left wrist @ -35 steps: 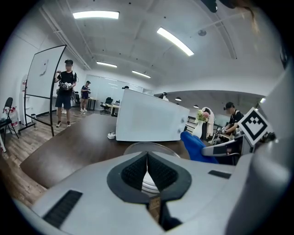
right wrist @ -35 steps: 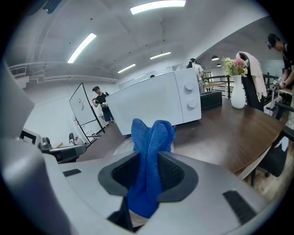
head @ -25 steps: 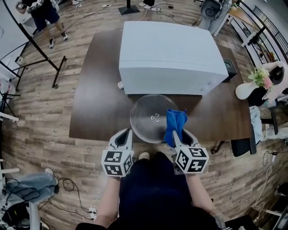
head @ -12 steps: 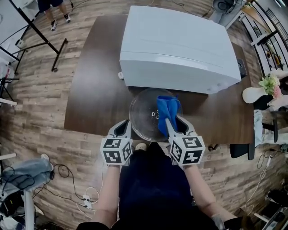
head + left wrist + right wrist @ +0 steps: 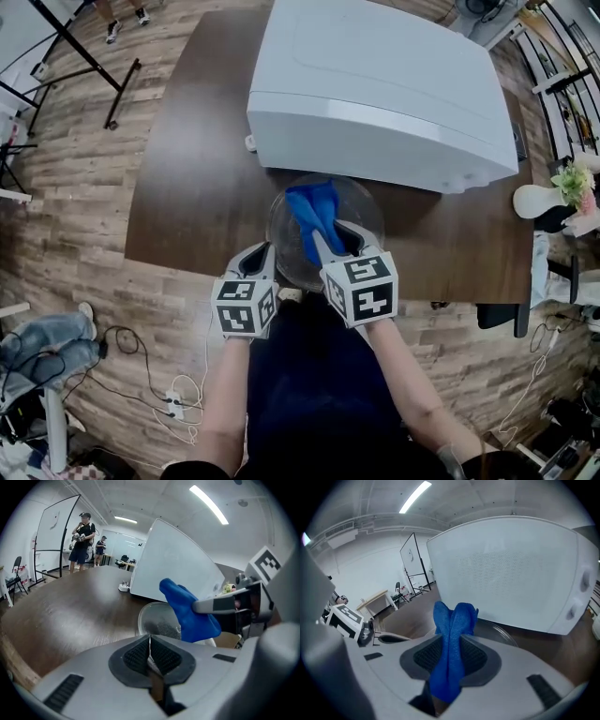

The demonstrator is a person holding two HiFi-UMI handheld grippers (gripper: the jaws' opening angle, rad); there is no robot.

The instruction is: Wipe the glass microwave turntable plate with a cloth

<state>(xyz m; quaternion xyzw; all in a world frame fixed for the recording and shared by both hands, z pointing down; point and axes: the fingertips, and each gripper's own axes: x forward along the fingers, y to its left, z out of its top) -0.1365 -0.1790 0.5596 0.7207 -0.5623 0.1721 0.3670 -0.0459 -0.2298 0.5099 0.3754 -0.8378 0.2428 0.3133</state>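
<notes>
Dark brown worktop (image 5: pixel 192 187) on a wood-plank floor (image 5: pixel 75 272). Cables (image 5: pixel 178 403) lie loose on the floor to your left. Room bg in the left gripper view: whiteboard (image 5: pixel 56 531) and ceiling strip lights.

Counts:
- 1 white microwave (image 5: pixel 375 84) on the worktop.
- 1 glass plate (image 5: pixel 279 246) flat on the worktop, just in front of the microwave, at the near edge.
- 1 blue cloth (image 5: pixel 314 211).
- 2 people (image 5: pixel 82 538) standing far back.

Your right gripper (image 5: pixel 328 239) is pinching the cloth, w/ the cloth end sticking out over the plate; can't tell if it touches the glass. Your left gripper (image 5: pixel 257 255) is at the plate's near-left rim, jaws pressed together w/ nothing between.
</notes>
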